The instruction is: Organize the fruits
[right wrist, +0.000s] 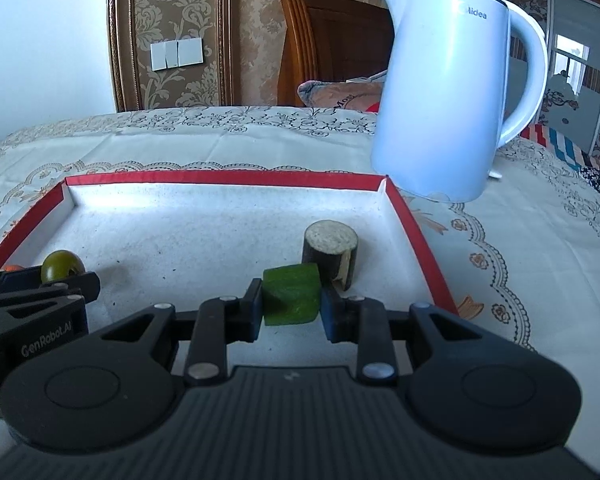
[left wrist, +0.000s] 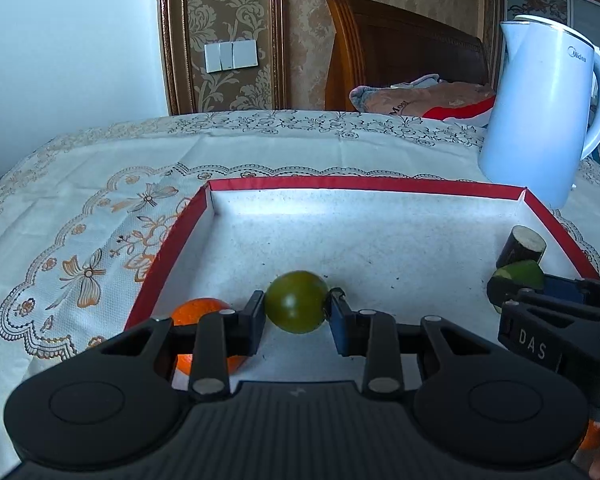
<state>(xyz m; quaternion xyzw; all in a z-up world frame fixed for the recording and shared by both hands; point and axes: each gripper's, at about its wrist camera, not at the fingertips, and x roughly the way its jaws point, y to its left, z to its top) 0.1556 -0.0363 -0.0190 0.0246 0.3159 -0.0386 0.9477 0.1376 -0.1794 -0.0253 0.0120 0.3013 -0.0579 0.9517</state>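
Looking through my left wrist camera first, I see my left gripper (left wrist: 296,312) clamped on a round dark green fruit (left wrist: 296,302), one pad pressed to each side of it. The fruit sits over the near part of a shallow red-rimmed tray (left wrist: 364,184) with a speckled white floor. An orange fruit (left wrist: 198,312) lies just behind my left finger, in the tray's near left corner, partly hidden by the linkage. At the right edge my right gripper (left wrist: 516,280) comes into view holding a green chunk (left wrist: 520,274), and a dark cylinder piece (left wrist: 522,246) with a pale cut face stands just beyond it. A white electric kettle (left wrist: 540,112) stands on the embroidered tablecloth (left wrist: 100,208) past the tray's far right corner.

Through my right wrist camera, my right gripper (right wrist: 292,306) is closed on the green chunk (right wrist: 292,300), a blocky piece with flat cut sides, both pads against it. It is over the right half of the tray (right wrist: 220,178). The dark cylinder piece (right wrist: 332,256) stands upright just behind the chunk; I cannot tell whether they touch. Far left, my left gripper (right wrist: 66,276) shows with the round dark green fruit (right wrist: 62,266) at its tip. The kettle (right wrist: 452,92) looms beyond the tray's far right corner.
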